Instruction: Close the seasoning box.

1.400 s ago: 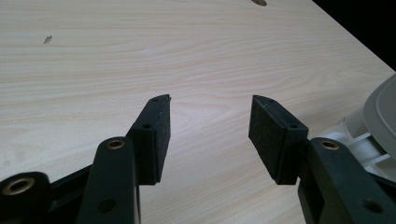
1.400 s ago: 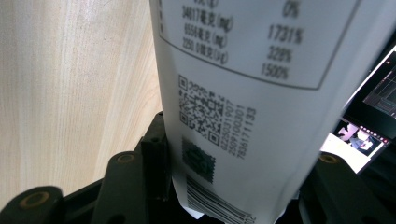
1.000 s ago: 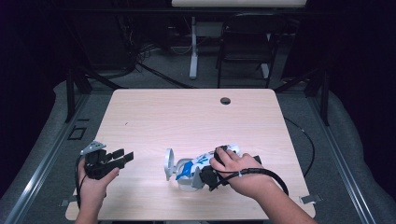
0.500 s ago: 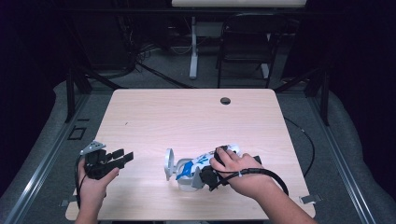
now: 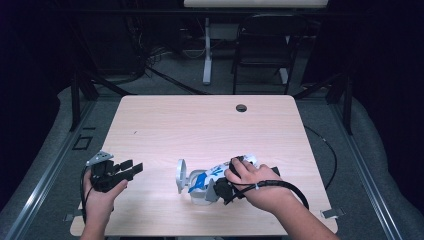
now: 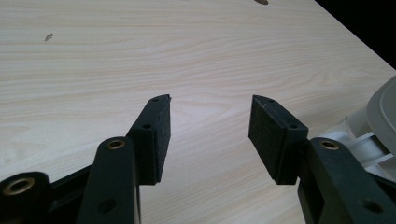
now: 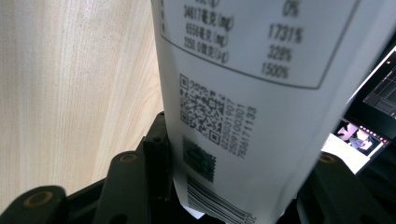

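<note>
Bottle (image 5: 210, 180), white with blue print, lay on its side near the worktop's (image 5: 200, 120) front edge, long axis across it, its wide flat end facing left. Right tool (image 5: 223, 189) pinched its body. Left tool (image 5: 131, 169), well apart, rested spread and empty.

White-and-blue bottle (image 5: 210, 177), pale wood-grain table (image 5: 200, 125)

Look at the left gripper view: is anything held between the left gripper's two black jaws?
No: the left gripper stands open, with bare wooden table showing in the gap between its jaws.
</note>
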The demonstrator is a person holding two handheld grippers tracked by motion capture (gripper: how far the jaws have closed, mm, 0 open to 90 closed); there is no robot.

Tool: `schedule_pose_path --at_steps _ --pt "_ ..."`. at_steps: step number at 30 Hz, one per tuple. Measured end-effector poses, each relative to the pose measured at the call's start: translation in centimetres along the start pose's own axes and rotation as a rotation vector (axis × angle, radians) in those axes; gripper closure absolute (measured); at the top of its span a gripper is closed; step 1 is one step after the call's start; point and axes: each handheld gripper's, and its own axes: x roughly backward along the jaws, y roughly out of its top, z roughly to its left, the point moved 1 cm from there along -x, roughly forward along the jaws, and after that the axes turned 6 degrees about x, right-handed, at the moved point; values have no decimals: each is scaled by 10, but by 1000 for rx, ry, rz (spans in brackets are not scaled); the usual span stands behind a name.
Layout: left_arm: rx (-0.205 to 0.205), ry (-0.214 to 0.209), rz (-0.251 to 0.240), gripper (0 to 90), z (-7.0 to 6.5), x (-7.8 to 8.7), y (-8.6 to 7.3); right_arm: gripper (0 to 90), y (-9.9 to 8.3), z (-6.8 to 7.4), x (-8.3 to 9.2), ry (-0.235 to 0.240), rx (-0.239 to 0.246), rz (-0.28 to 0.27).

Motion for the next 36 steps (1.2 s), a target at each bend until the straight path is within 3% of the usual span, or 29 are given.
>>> schedule_pose_path --at_steps 36 --pt "-2 -3 3 490 0 1 1 536 2 -2 2 -7 15 16"
